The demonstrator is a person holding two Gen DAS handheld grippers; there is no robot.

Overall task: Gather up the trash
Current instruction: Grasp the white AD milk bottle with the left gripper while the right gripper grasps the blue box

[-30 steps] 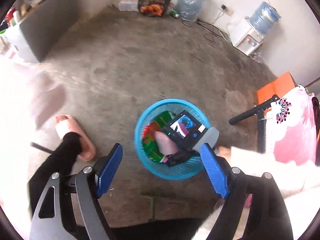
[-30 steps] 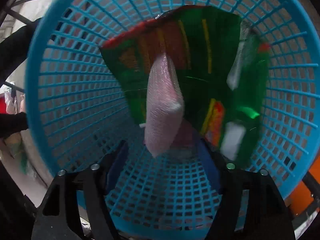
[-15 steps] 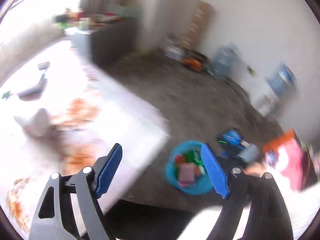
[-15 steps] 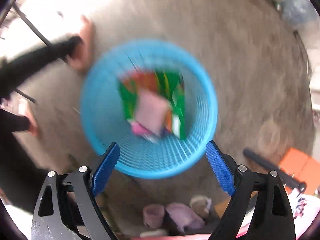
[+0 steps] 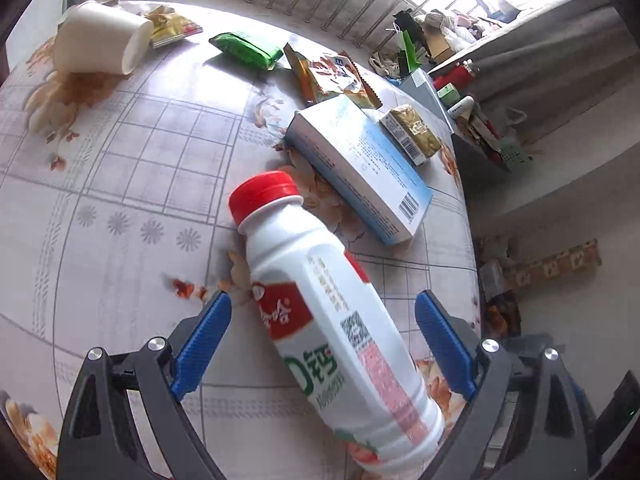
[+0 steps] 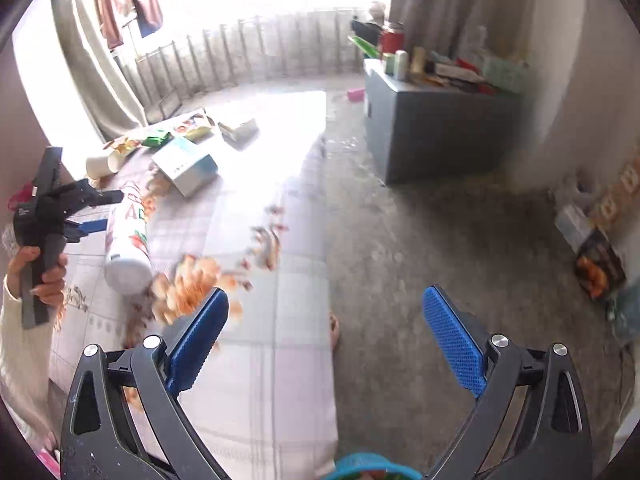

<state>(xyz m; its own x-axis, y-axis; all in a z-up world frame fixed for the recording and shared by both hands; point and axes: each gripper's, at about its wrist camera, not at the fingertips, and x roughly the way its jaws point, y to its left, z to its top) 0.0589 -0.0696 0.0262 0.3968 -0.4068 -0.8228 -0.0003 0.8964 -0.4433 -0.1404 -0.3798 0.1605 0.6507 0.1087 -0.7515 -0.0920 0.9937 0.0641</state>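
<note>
The bottle [image 5: 332, 332] lies on its side between the opening left gripper [image 5: 322, 332] fingers, untouched

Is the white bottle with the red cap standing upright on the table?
No, the bottle lies on its side on the table.

Only the rim of the blue basket [image 6: 370, 468] shows, cut off by the bottom edge.

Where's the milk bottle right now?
The bottle lies on its side on the table, between the left gripper's opening jaws, beside the blue box.
</note>
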